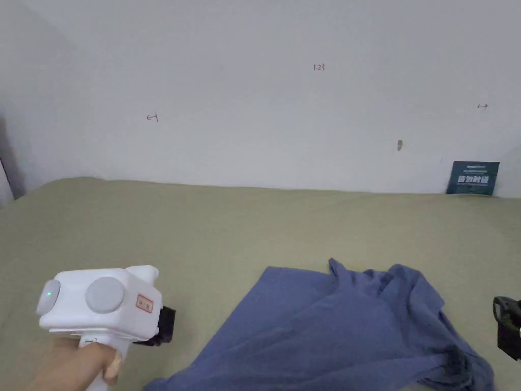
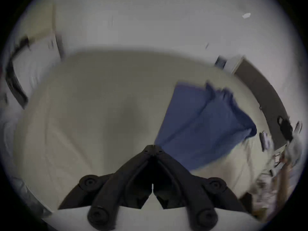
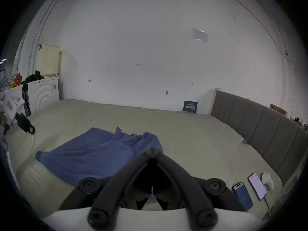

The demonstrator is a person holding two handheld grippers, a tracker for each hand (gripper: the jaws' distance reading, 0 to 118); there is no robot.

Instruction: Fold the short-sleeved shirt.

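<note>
Blue shirt (image 1: 336, 331) lying rumpled on olive-green bed (image 1: 229, 224), lower centre-right of head view, part spread flat, far edge bunched into folds. Left gripper (image 2: 153, 147) held off to shirt's left, over bare bed, apart from fabric; jaws pressed together, nothing between. Right gripper (image 3: 152, 151) near shirt's right edge, jaws also pressed together w/ tips meeting, not pinching cloth. Hand (image 1: 76, 366) wrapped round left gripper's white handle. Two phones (image 3: 250, 191) side by side on bed near grey headboard (image 3: 260, 129). Plain white wall (image 1: 254, 91) behind.
</note>
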